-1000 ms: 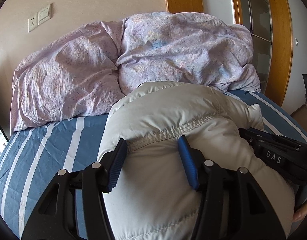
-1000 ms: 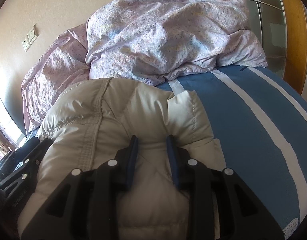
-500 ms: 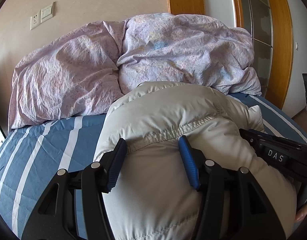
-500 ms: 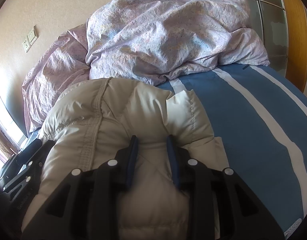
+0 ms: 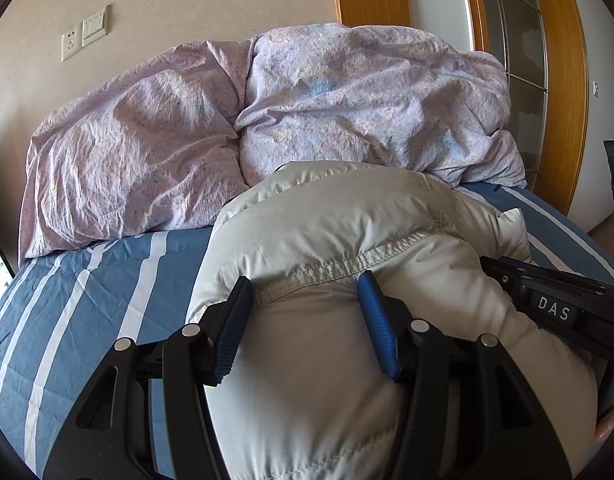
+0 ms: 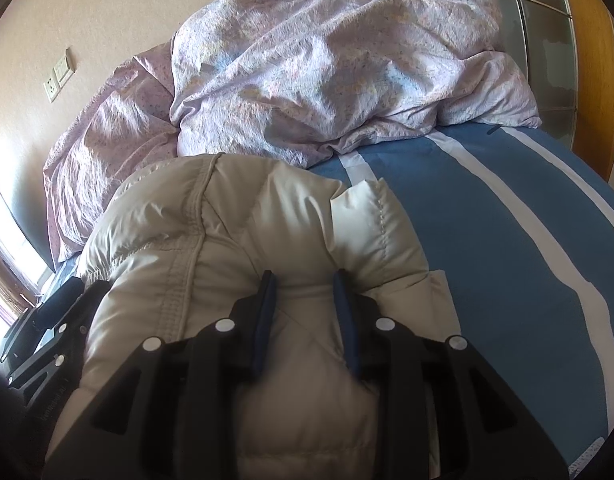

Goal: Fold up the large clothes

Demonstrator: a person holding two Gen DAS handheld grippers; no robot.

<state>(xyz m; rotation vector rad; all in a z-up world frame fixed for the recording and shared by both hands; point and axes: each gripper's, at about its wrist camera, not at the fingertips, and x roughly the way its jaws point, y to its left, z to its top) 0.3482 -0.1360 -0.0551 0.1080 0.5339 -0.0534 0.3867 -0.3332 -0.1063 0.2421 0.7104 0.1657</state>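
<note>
We see a puffy beige down jacket (image 5: 347, 240) bunched on a blue striped bed (image 5: 87, 304), just in front of a rumpled lilac duvet (image 5: 347, 100). The left hand-held gripper (image 5: 305, 300) stays clamped on a wide fold of it; the right hand-held gripper (image 6: 303, 300) likewise grips a narrower fold. Since a second ago, both have barely shifted, the jacket's bulk unchanged.

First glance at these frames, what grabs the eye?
The puffy beige down jacket bulging mid-bed, pinched between the blue pads of the left tool and the right tool. Behind it, a rumpled lilac duvet heaps at the head of the blue striped sheet.
</note>
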